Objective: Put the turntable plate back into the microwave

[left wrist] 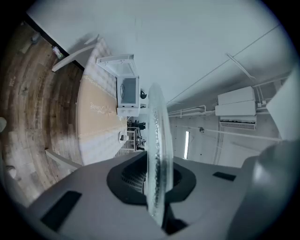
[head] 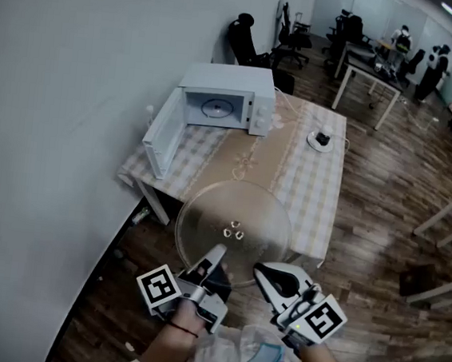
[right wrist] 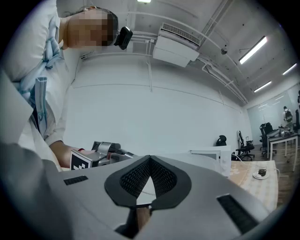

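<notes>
Overhead only: turntable plate (head: pixel 233 232) full-face.

Grey left gripper (head: pixel 216 253) and right gripper (head: pixel 263 272) bear black ribbed pads (right wrist: pixel 133 178) and black-and-white marker cubes (head: pixel 158 287); the person wears a white shirt (head: pixel 224 354) and a dark wristband (head: pixel 182 330).

No legible text, brand, number or sign anywhere. Only black-and-white square marker patterns on the cubes of the left claw (head: pixel 215 255) and right claw (head: pixel 263 273), no letters or digits. Microwave (head: pixel 222 102) at the worktop's far edge too small to read any label.
</notes>
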Available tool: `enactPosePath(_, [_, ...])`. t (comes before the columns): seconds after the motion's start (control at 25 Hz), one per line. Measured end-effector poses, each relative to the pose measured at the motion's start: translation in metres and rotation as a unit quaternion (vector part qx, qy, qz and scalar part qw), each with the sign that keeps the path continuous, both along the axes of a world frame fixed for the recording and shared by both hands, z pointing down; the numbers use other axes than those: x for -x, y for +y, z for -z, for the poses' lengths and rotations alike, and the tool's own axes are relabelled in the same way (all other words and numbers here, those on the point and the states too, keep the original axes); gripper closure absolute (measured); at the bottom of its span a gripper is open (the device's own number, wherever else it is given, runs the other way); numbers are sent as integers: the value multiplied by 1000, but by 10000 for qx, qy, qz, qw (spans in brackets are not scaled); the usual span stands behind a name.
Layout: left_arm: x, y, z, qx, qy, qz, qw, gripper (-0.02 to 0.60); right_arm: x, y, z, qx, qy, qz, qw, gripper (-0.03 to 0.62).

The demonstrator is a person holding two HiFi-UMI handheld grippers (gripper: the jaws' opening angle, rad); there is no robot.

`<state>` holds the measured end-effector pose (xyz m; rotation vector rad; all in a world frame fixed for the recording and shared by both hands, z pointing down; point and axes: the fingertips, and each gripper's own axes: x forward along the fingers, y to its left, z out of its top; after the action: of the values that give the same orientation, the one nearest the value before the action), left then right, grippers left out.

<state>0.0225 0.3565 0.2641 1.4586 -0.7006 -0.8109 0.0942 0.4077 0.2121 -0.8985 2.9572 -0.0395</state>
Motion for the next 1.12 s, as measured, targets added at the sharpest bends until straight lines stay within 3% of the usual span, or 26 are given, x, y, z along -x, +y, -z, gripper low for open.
enactPosePath(0.88, [-8,-8,-6,-28,-83,-338,9994,568,-2,-2,0,-24,88,14,10000,561])
enactPosePath(1.12, [0,-22,-20,-21,-329,-440,9985,568,5,-3,-2,-377,844,-10,9957,559])
